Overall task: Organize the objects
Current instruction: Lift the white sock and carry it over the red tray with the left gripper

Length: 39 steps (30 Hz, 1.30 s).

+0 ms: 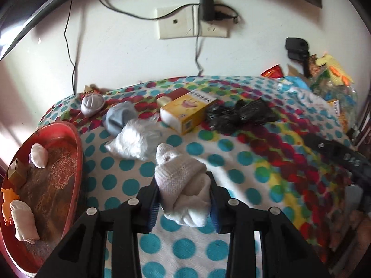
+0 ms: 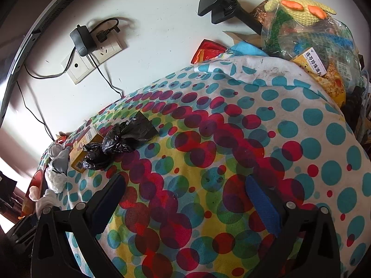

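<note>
- While the left gripper [image 1: 184, 199] clamps a rolled white sock [image 1: 183, 185] above the dotted blanket [image 1: 231, 153], beside the red tray [image 1: 74, 153].
- Right gripper [image 2: 185, 203] gapes, holding nothing.
- Yellow medicine box [image 2: 311, 63] reads "连芍珍珠滴丸".

It was a lived-in home room: a polka-dot cloth [image 2: 231, 139] covered the surface, chargers hung from a wall socket [image 1: 192, 23], and household clutter [image 2: 313, 37] was piled alongside.

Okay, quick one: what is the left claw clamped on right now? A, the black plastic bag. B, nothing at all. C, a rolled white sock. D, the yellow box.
C: in the left wrist view the left claw has both pads pressed against the white sock; the black bag and yellow box lie farther back on the dotted cloth.
</note>
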Available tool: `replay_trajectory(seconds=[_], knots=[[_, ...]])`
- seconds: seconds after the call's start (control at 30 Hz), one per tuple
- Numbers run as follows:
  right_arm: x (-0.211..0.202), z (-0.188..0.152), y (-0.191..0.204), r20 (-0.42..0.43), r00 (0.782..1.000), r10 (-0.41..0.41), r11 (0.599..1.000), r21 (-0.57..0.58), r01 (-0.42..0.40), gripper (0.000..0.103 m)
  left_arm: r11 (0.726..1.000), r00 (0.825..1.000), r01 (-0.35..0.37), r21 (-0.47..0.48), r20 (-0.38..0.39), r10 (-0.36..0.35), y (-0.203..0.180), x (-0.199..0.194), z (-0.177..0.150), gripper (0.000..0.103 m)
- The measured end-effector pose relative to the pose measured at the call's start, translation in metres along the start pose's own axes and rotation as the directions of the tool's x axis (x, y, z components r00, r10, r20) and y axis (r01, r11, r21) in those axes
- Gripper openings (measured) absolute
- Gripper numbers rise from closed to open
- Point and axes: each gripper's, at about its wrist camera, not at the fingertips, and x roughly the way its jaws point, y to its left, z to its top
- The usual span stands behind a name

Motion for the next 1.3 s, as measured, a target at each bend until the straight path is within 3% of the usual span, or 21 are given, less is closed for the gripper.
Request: replay_trajectory(seconds=[0.27, 0.53, 0.67, 1.3], knots=[[0.000, 0.000, 0.000, -0.001, 1.000, -0.003, 1.000, -0.001, 0.003, 0.103, 0.998, 0.995, 0.067, 0.003, 0.073, -0.067, -0.012, -0.050, 0.010, 0.036], [0.000, 0.000, 0.000, -0.001, 1.000, -0.002, 1.000, 0.000, 0.002, 0.103, 0.997, 0.991, 0.069, -0.027, 0.119, -0.065, 0.006, -0.083, 0.021, 0.036], [0.000, 0.000, 0.000, 0.001, 1.000, 0.002, 1.000, 0.003, -0.002, 0.103, 0.999, 0.989, 0.023, -0.022, 0.147, -0.020, 0.019, -0.092, 0.022, 0.036], [0.001, -0.001, -0.001, 0.002, 1.000, 0.005, 1.000, 0.004, -0.005, 0.103, 0.984, 0.990, -0.114, -0.135, 0.063, 0.123, 0.118, -0.076, -0.012, 0.036]])
